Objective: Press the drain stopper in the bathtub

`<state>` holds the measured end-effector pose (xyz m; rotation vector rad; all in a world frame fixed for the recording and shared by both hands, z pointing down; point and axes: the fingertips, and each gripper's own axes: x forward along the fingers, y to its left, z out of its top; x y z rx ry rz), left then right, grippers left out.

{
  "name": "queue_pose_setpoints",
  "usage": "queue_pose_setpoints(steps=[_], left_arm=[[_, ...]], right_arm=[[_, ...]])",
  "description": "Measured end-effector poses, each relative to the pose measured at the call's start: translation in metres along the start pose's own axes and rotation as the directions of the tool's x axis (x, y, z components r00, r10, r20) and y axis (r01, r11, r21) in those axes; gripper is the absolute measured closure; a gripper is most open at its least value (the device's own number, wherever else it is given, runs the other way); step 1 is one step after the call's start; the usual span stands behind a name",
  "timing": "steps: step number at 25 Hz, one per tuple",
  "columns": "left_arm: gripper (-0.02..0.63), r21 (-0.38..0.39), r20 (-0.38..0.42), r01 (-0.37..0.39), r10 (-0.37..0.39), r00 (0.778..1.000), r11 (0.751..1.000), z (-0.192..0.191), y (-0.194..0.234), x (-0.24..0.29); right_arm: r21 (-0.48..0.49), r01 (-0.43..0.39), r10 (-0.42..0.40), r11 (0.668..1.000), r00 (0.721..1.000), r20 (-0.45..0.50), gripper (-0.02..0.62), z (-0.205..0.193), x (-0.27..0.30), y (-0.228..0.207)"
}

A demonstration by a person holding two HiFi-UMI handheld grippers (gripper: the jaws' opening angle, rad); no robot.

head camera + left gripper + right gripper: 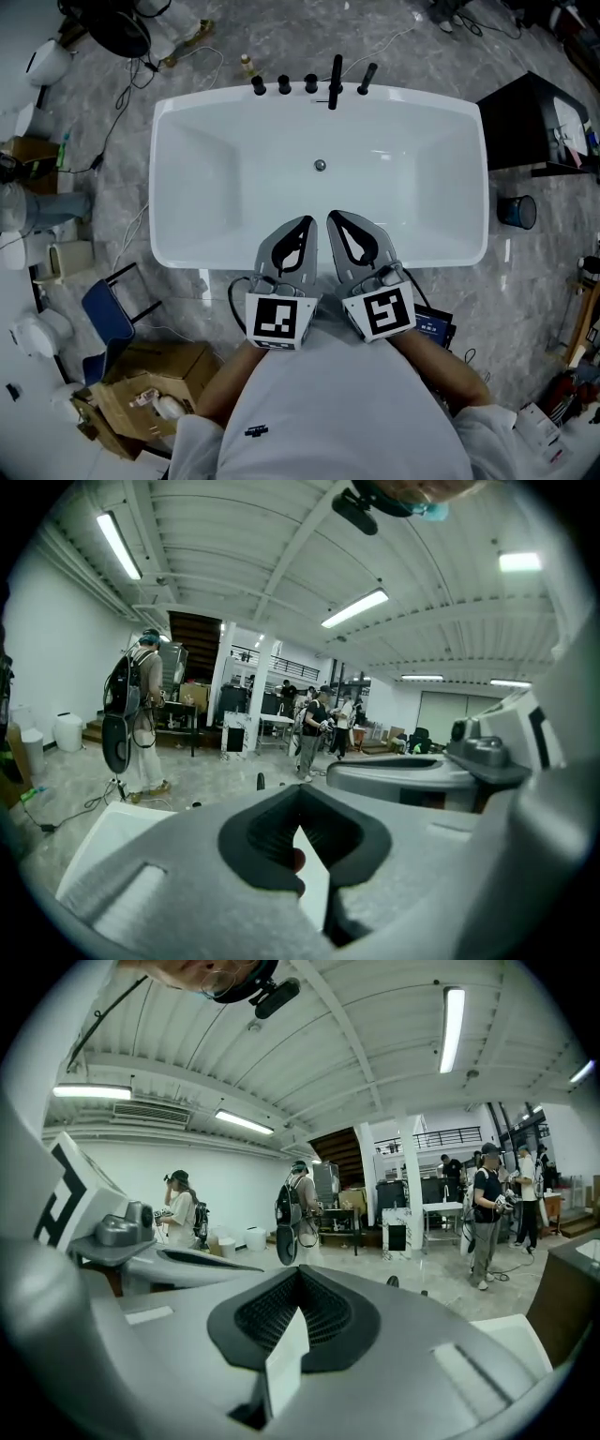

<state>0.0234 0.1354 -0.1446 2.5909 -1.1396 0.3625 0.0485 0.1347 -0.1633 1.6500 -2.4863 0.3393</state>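
Tongs clenched, empty: left gripper (306,223) and right gripper (334,217) side by side above the white bathtub (197,187). At their 12 o'clock sits the drain stopper (320,165), small, round, shiny grey.

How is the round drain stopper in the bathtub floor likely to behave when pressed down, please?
The drain stopper looks small, metallic and rigid, so it probably won't flex. It sits low in the glossy bathtub, so anything pressing it may slip off.
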Motion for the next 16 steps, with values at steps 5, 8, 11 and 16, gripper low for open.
queue_pose_setpoints(steps=[5,8,11,16], left_arm=[[0.601,0.024,0.009,-0.021,0.021,1.0,0.999,0.003,0.013,-0.007],[0.601,-0.013,0.01,-0.036,0.036,0.999,0.999,0.0,0.024,-0.013],[0.601,-0.008,0.014,-0.041,0.041,0.999,0.999,-0.001,0.024,-0.015],[0.601,0.003,0.013,-0.024,0.024,1.0,1.0,-0.002,0.01,-0.008]], right_arm=[[0.018,0.027,-0.027,0.999,1.0,-0.007,0.601,-0.003,0.005,-0.004],[0.006,0.04,-0.04,0.999,0.999,0.0,0.601,-0.002,0.008,-0.001],[-0.012,0.041,-0.041,0.999,0.999,0.03,0.601,0.004,0.007,0.002],[0.005,0.054,-0.054,0.999,0.998,0.03,0.601,0.002,-0.002,-0.006]])
